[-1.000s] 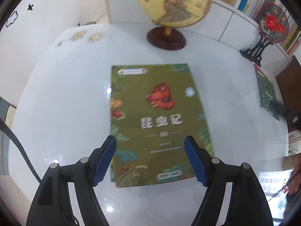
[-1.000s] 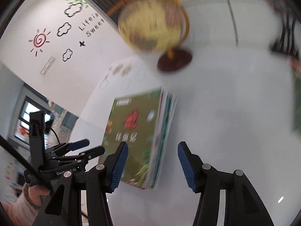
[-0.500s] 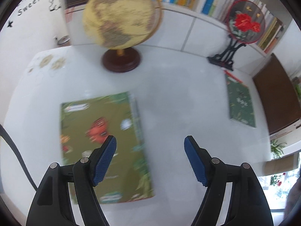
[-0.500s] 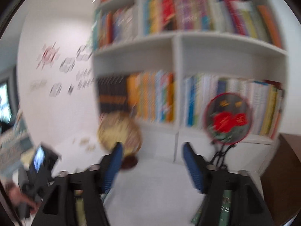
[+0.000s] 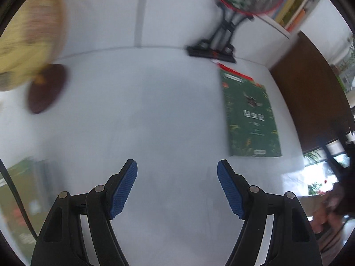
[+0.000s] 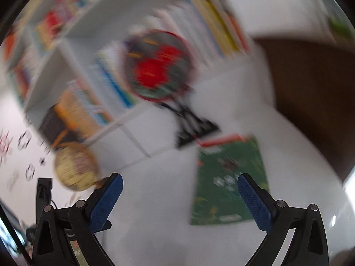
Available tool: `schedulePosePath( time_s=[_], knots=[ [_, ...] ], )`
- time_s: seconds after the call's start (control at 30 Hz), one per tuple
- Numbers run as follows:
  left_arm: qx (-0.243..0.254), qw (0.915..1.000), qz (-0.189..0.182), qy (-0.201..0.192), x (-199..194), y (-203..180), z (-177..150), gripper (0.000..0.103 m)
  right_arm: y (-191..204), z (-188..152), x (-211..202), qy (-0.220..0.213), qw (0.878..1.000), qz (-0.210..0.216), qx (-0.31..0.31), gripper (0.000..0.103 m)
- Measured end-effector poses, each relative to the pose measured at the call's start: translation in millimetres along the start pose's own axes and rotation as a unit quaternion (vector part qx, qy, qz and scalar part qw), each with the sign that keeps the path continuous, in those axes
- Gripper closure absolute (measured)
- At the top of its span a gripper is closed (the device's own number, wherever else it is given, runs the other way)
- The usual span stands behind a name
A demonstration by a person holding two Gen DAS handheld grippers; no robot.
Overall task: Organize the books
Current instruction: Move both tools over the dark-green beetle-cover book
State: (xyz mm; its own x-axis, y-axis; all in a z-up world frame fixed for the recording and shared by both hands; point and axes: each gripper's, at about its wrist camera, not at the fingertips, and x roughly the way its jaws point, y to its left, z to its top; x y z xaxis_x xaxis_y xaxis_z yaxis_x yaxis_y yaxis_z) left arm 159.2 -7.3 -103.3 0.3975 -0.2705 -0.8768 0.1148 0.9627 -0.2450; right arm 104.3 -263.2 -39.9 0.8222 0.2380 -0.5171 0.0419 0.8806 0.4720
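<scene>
The green book (image 5: 250, 115) on the desk (image 5: 144, 122) bears a white three-character title, seemingly 昆虫记, though blur leaves it unsure. Smaller lines beneath and the badge at its top are too blurred to read.

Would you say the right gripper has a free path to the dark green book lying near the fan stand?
Probably yes: the right gripper is open and empty, the dark green book lies flat just ahead, and only bare white table lies between them.
</scene>
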Motion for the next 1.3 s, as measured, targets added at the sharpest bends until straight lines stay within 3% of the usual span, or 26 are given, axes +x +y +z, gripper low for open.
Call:
schedulePosePath(
  time_s=[0.17, 0.43, 0.57, 0.67, 0.77, 0.9, 1.13, 1.3],
  knots=[
    [0.015, 0.9991, -0.038, 0.014, 55, -38, 20, 0.032, -67, -13, 40, 0.038, 0.995, -0.029, 0.087, 0.000],
    [0.017, 0.9957, -0.075, 0.051, 109, -71, 31, 0.032, -96, -29, 79, 0.074, 0.993, -0.058, 0.074, 0.000],
    [0.042, 0.9929, -0.101, 0.048, 113, -87, 30, 0.029, -102, -31, 93, 0.094, 0.991, -0.054, 0.073, 0.000],
    [0.045, 0.9889, -0.131, 0.053, 116, -94, 29, 0.035, -104, -34, 96, 0.098, 0.991, -0.052, 0.069, 0.000],
    [0.078, 0.9886, -0.112, 0.064, 116, -102, 25, 0.035, -107, -35, 96, 0.110, 0.990, -0.031, 0.086, 0.000],
    [0.106, 0.9872, -0.094, 0.074, 108, -101, 13, 0.035, -101, -34, 100, 0.141, 0.987, -0.033, 0.073, 0.000],
    [0.119, 0.9879, -0.052, 0.085, 86, -88, -25, 0.035, -87, -50, 96, 0.192, 0.978, 0.007, 0.081, 0.000],
    [0.093, 0.9913, -0.033, 0.087, 64, -68, -69, 0.035, -60, -80, 84, 0.225, 0.973, 0.019, 0.051, 0.000]
  ],
)
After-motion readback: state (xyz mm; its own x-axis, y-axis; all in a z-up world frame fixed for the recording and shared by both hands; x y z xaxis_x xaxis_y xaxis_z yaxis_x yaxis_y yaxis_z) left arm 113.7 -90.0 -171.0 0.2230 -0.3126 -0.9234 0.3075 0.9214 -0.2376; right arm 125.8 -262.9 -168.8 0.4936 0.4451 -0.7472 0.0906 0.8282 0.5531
